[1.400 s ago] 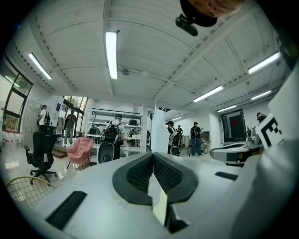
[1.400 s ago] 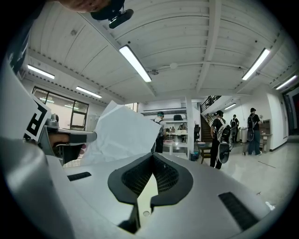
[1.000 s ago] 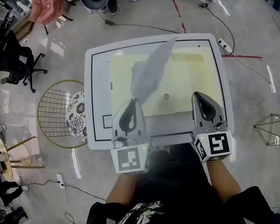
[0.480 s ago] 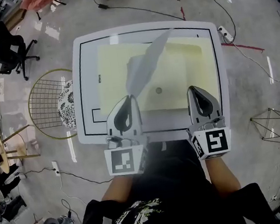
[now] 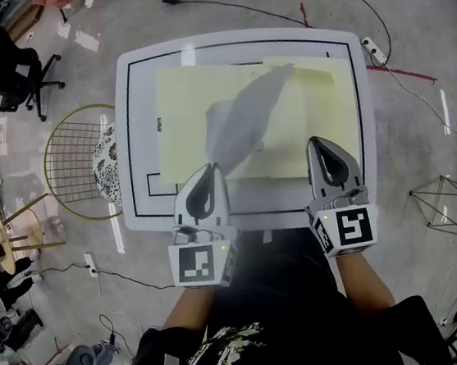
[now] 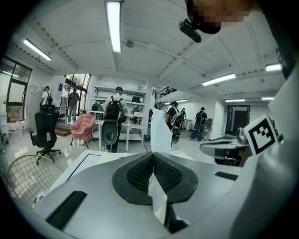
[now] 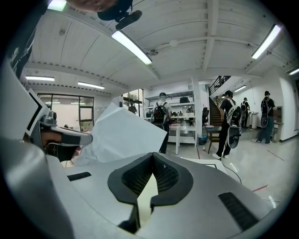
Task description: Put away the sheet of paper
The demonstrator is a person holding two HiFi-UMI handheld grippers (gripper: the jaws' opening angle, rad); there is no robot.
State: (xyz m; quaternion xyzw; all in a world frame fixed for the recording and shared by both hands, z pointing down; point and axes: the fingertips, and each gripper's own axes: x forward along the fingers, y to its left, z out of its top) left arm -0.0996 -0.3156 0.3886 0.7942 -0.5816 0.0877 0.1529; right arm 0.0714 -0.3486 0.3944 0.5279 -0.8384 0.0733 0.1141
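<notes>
The sheet of paper (image 5: 242,122) is not yet put away. It stands raised above the table (image 5: 135,131), its near corner pinched in the closed left gripper (image 5: 210,168). The right gripper (image 5: 320,141) is clamped on the near edge of the pale yellow folder (image 5: 186,108). Stowing the sheet, probably inside that folder, remains outstanding.

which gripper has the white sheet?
The left gripper: its jaws are shut on the white sheet, holding it up. The right gripper pinches only pale yellow paper.
</notes>
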